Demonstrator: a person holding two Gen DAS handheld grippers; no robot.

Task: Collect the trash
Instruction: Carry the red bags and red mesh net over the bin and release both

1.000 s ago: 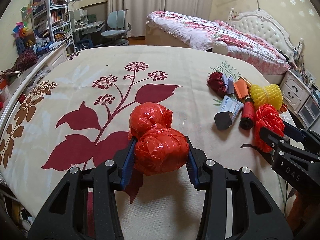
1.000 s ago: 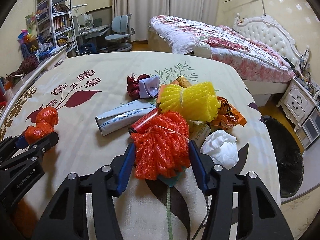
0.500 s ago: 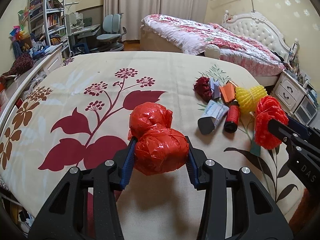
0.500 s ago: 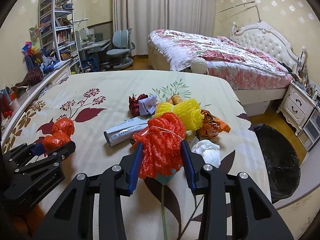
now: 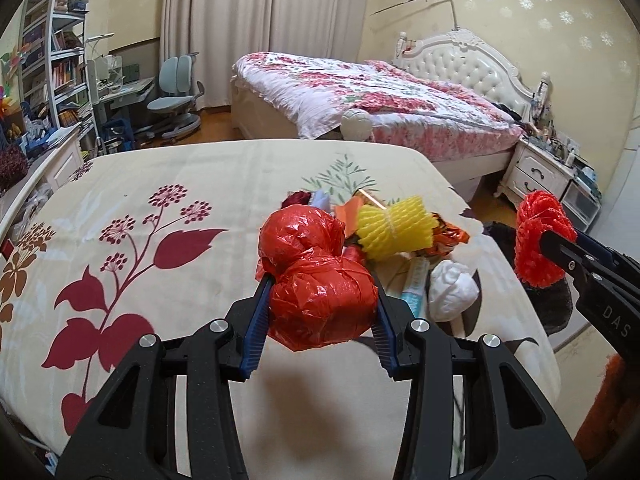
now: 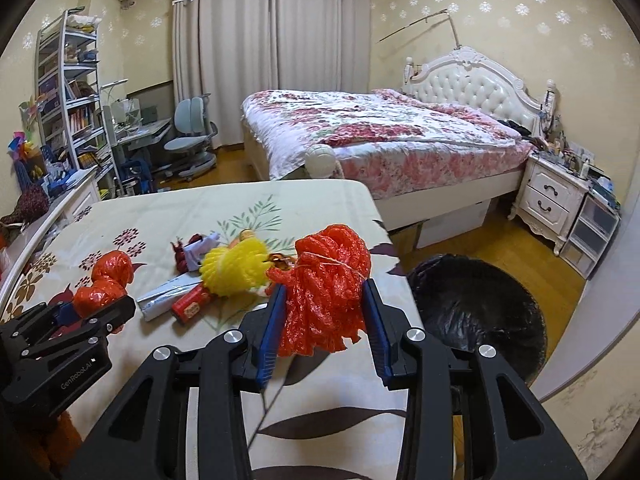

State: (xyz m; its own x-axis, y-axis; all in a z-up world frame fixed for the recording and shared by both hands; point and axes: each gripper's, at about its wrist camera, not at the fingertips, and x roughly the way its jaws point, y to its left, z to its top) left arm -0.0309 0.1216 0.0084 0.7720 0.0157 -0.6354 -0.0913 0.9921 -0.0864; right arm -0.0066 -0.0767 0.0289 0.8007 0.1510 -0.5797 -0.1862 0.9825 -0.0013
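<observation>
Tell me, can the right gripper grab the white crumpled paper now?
Probably not yet: the right gripper is already shut on the red foam net, so its jaws are full. The white crumpled paper itself lies uncovered.

Around you is a bedroom with yellow snowflake-patterned walls point(image 6: 500, 12), closed cream curtains point(image 6: 272, 56) and a wood floor point(image 6: 516, 248). A white tufted bed point(image 6: 468, 80) carries a pink floral quilt point(image 6: 380, 128); a white nightstand point(image 6: 550, 196), bookshelf point(image 6: 68, 92) and swivel chair point(image 6: 192, 136) stand about.
</observation>
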